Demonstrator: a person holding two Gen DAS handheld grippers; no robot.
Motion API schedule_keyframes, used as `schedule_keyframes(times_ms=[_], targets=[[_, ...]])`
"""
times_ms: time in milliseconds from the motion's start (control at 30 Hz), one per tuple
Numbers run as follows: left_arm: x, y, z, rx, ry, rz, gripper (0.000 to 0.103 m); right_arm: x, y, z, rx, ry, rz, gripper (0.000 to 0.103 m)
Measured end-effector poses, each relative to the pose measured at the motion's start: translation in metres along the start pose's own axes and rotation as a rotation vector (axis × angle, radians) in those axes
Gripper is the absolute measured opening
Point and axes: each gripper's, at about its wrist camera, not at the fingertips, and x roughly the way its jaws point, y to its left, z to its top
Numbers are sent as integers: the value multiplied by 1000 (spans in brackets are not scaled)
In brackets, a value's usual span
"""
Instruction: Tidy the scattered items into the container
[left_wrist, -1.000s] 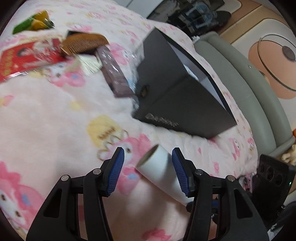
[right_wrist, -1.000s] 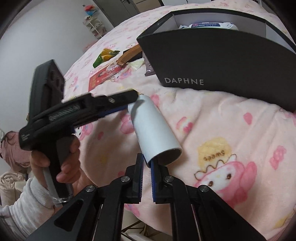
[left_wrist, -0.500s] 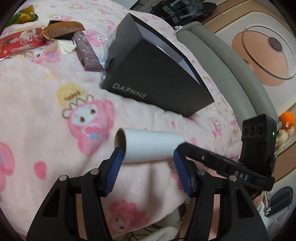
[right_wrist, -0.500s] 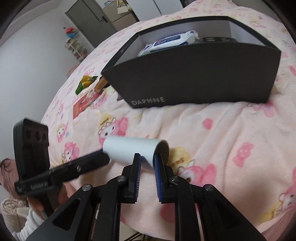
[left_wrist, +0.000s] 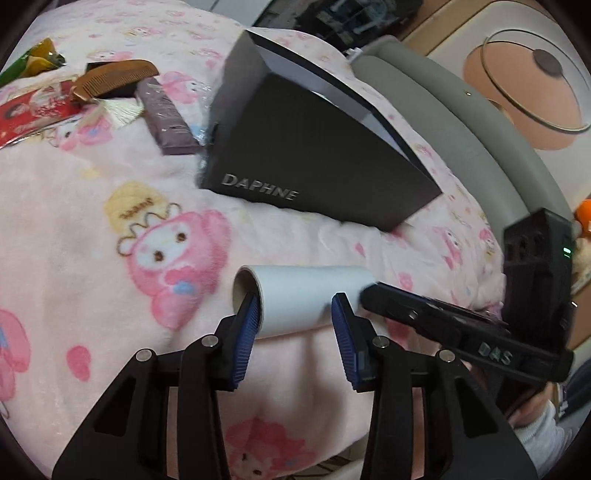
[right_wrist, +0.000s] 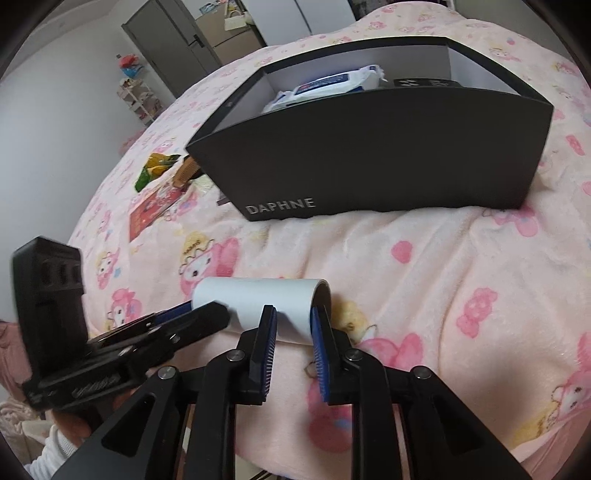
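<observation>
Two grippers at a white cardboard-cored paper roll (left_wrist: 306, 295) on a pink cartoon-print blanket (left_wrist: 74, 229).
Left gripper (left_wrist: 295, 332) jaws closing, right gripper (right_wrist: 293, 332) jaws opening, both astride the roll; black "DAPHNE" box (right_wrist: 369, 162) at twelve o'clock.

Blanket (left_wrist: 74, 221): pink fleece printed with cartoon characters, lying over the whole bed surface.
Bed frame (left_wrist: 472, 122): padded grey edge, curving along the far side of the blanket in the left wrist view.
Floor mat (left_wrist: 524, 74): beige and orange, showing beyond the grey edge; a thin metal ring is lying across it.
Door (right_wrist: 173, 40): dark grey, standing at the far wall in the right wrist view.
Shelf rack (right_wrist: 138, 96): small white unit, standing against the pale wall left of the door and carrying colourful things too small to identify.
</observation>
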Motion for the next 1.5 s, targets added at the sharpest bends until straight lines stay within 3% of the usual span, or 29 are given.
schedule_keyframes(times_ms=[400, 767, 1100, 1333, 1500], targets=[[1, 2, -6, -13, 18, 5, 35, 3, -1, -1, 6, 26, 25, 22], [-22, -38, 14, 30, -46, -6, 34, -46, 3, 19, -11, -71, 91, 22], [-23, -99, 56, 130, -85, 55, 34, -87, -26, 49, 56, -188, 152, 22], [-6, -140, 100, 220, -104, 75, 34, -107, -48, 89, 42, -270, 116, 22], [23, -151, 145, 199, -93, 66, 34, -107, -68, 128, 38, -317, 88, 22]])
